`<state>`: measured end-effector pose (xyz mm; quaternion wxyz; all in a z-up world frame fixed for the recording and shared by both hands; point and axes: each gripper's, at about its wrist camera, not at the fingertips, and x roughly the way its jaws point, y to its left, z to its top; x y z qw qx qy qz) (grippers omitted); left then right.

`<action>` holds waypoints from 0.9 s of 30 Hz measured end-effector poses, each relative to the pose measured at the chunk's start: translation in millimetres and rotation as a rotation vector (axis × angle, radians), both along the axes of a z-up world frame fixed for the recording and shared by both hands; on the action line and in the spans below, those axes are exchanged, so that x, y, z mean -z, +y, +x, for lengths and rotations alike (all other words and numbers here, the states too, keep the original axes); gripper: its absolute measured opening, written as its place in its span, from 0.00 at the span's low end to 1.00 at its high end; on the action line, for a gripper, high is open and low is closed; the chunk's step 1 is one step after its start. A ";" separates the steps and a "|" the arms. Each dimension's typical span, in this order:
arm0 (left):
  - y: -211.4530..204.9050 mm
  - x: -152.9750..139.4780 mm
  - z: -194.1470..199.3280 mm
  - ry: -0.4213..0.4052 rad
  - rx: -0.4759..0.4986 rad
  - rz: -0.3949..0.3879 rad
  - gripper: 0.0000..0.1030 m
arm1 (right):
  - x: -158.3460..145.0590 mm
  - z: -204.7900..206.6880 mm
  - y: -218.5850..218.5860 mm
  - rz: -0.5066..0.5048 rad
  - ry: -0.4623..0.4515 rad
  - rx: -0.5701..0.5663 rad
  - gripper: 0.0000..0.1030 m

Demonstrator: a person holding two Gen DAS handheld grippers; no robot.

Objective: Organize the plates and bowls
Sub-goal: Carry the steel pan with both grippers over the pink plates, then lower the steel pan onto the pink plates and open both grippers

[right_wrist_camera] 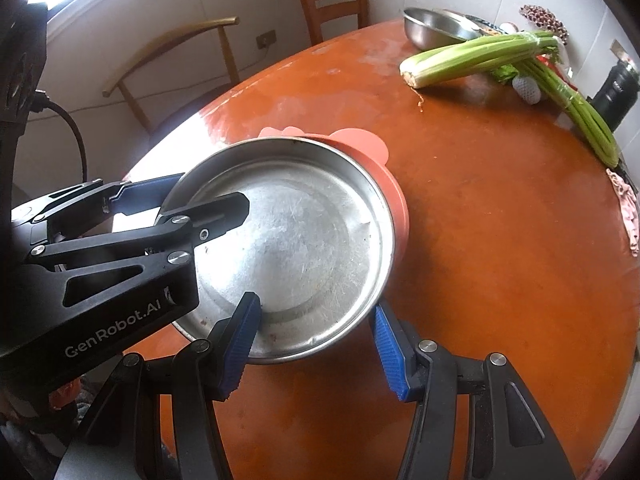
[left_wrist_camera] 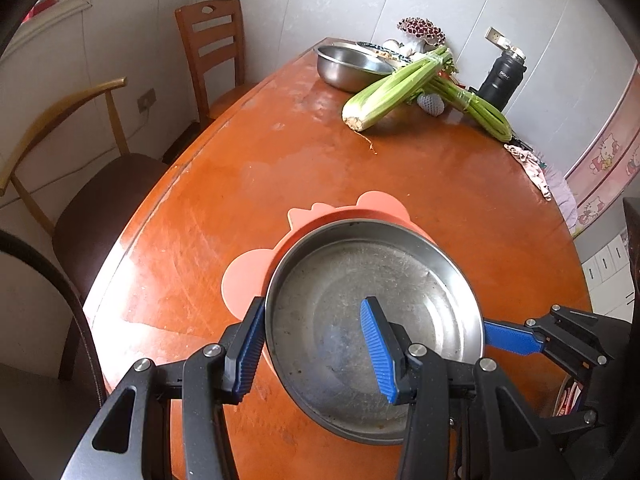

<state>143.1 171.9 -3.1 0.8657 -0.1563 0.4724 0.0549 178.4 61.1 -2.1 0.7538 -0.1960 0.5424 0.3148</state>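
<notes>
A wide, shallow steel plate lies over a pink plate with ear-shaped tabs on the orange-brown table. I cannot tell whether it rests on the pink plate or hovers just above it. My left gripper is shut on the steel plate's left rim, one finger outside and one inside. My right gripper holds the opposite rim the same way. In the left wrist view only its blue outer finger shows past the plate. A steel bowl stands at the far edge with other dishes behind it.
Celery bunches lie across the table's far side beside a black flask. A patterned cloth hangs at the right edge. Two chairs stand along the table's left side.
</notes>
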 end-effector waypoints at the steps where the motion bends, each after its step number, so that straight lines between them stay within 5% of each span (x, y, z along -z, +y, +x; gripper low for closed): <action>1: 0.7 2.3 0.6 0.004 -0.001 -0.005 0.46 | 1.4 2.6 0.8 -0.002 0.002 0.001 0.57; 14: 4.8 6.1 4.9 -0.018 -0.013 -0.037 0.46 | 9.5 12.1 5.7 -0.034 -0.038 0.002 0.57; 18: 7.7 0.2 0.5 -0.030 -0.040 0.014 0.46 | 9.9 12.2 7.3 -0.044 -0.054 -0.005 0.57; 27: 28.5 6.1 -12.1 -0.024 -0.069 -0.054 0.46 | 11.5 14.2 6.7 -0.048 -0.057 0.003 0.57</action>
